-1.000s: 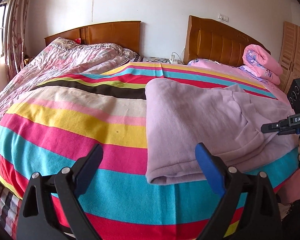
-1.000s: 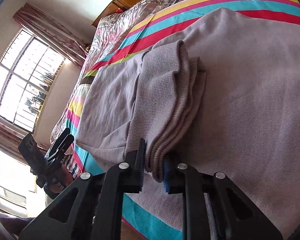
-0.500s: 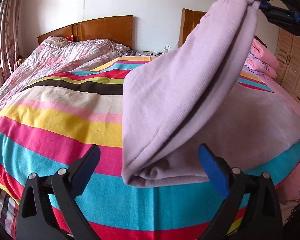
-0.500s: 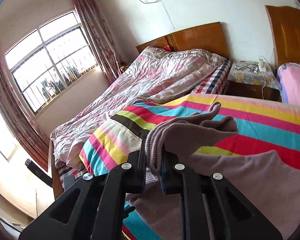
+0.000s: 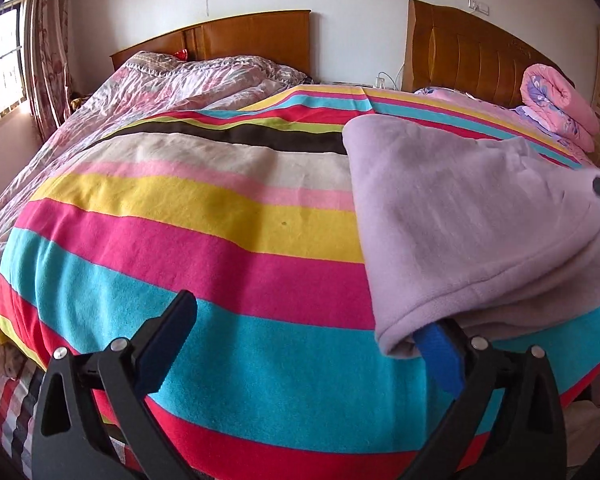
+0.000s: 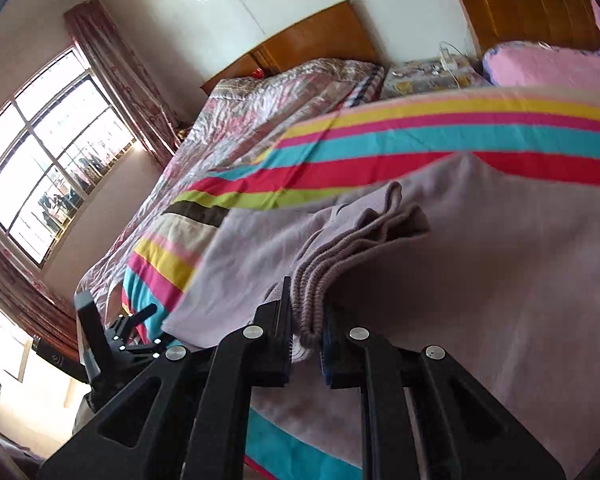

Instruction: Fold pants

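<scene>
So the pants (image 5: 452, 220) are this lilac fleecy pair lying on the right side of the striped blanket (image 5: 188, 240), folded over on themselves with the doubled-up edge hanging near the foot of the bed.

The left gripper (image 5: 304, 332) has its jaws spread wide apart and nothing clamped between them. One finger (image 5: 168, 328) is out over the teal and pink stripes, well clear of the fabric. The other, blue-padded finger (image 5: 440, 354) is poking right under the bottom corner of the pants fold, so the cloth drapes over its tip. Not a grip though, just tucked under.

The right gripper (image 6: 306, 330) is pinched tight on the ribbed cuff end of the pants (image 6: 500, 280); you can see the knit layers bunched up between the two jaws, with the rest of the fabric spreading out ahead of it across the bed. From that view the left gripper (image 6: 140, 334) sits off to the lower left, by the blanket's edge.

Background: a floral quilt (image 5: 160, 84) on the next bed, wooden headboards (image 5: 252, 36), a rolled pink duvet (image 5: 556, 100).
</scene>
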Demonstrator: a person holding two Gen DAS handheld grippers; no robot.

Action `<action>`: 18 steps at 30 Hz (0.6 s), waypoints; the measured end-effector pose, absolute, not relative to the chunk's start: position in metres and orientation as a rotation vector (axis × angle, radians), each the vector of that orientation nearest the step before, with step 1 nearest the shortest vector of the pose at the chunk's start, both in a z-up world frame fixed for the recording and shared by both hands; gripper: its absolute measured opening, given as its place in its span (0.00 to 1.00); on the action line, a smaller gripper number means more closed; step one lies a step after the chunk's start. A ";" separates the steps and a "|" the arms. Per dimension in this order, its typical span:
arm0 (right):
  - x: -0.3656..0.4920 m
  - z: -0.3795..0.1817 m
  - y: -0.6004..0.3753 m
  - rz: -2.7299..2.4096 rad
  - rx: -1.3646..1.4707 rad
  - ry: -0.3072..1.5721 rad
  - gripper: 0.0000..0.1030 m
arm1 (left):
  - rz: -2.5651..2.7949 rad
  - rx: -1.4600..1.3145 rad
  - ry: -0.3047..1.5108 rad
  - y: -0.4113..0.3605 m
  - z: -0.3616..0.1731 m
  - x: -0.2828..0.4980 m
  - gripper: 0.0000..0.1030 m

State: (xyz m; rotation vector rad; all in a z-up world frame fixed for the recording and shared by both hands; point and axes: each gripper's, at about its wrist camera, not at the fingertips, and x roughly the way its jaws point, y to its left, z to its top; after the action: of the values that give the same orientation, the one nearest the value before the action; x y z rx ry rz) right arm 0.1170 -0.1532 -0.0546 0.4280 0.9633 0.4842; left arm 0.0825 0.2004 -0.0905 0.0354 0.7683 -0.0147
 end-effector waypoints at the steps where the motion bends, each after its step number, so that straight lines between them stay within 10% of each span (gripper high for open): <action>1: 0.114 -0.077 -0.157 0.480 0.455 1.007 0.13 | -0.018 0.034 0.773 0.201 -0.091 0.084 0.99; 18: 0.087 -0.058 -0.154 0.468 0.455 0.939 0.12 | -0.001 0.124 0.789 0.193 -0.088 0.087 0.99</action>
State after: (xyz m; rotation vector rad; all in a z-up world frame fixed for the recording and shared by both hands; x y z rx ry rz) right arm 0.0870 -0.1539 -0.0576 0.4550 0.9393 0.4677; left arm 0.0870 0.1935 -0.0876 0.1237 0.7892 -0.0006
